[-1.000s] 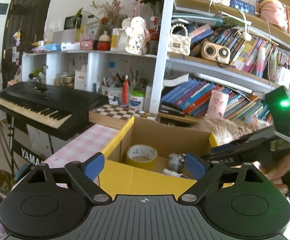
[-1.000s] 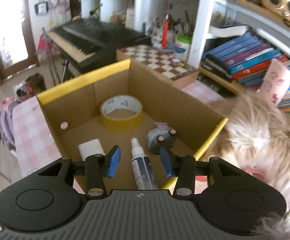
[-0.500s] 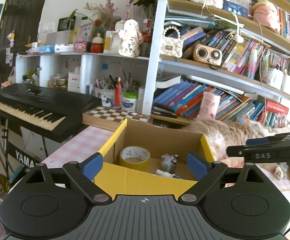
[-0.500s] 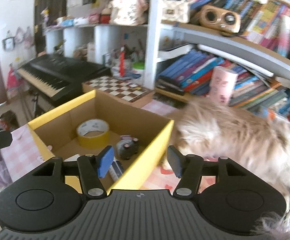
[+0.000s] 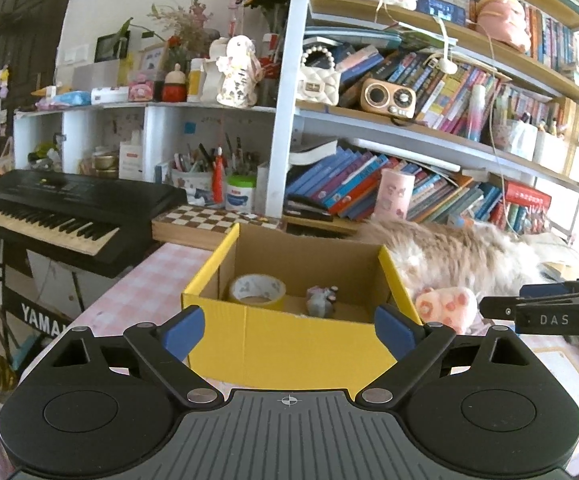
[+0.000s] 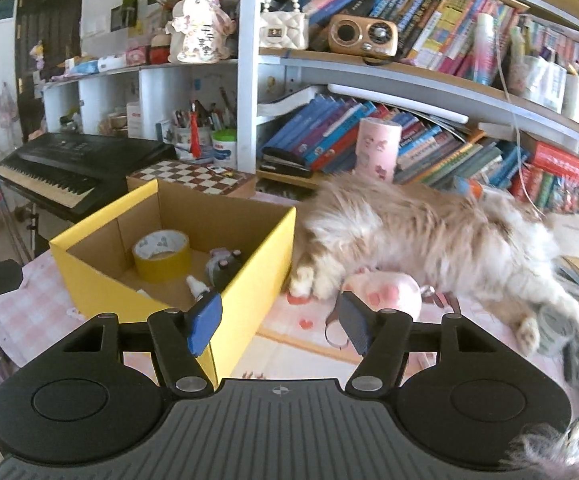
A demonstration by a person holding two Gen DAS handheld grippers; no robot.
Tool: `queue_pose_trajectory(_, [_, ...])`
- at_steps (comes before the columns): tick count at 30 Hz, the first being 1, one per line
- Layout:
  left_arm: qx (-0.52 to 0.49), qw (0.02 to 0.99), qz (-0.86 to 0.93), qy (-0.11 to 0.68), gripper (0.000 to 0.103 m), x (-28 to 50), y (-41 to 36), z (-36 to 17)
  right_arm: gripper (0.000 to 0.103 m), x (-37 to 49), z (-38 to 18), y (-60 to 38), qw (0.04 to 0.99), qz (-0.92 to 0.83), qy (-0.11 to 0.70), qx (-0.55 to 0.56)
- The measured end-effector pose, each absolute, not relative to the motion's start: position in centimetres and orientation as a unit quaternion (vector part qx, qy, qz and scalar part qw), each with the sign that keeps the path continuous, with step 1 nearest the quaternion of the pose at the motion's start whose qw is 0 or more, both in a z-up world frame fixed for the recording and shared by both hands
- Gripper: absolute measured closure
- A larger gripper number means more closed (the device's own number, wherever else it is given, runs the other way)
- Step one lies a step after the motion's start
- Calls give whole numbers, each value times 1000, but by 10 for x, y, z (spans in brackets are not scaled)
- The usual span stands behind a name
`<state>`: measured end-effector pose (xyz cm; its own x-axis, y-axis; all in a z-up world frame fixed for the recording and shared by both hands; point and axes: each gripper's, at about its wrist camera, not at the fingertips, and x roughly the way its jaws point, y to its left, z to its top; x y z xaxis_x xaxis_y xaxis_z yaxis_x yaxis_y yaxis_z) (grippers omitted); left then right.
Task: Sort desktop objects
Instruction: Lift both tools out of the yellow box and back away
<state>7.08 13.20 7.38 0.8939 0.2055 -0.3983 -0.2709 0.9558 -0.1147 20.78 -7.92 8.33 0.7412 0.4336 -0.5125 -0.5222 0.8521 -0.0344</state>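
Both handheld units are showing black ribbed plastic bodies, round side discs and silver pivot screws. The left gripper (image 5: 289, 326) and right gripper (image 6: 279, 322) are wearing blue finger pads; white "DAS" lettering is showing on the right one.

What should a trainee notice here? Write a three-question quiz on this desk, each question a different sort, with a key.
1. True or false: the tape roll lies inside the yellow box.
2. Which lies outside the box, by the cat's paw? A spray bottle; B pink plush toy; C tape roll.
3. What checkered thing sits just behind the box?
Key: 1 true; 2 B; 3 the chessboard.
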Motion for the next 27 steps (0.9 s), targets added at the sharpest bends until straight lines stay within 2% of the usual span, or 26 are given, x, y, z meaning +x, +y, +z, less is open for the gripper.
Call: queue_pose_trajectory(27, [-68,960,80,258,8,-7,105,46,39,77,31,-104,933,185,306,-44])
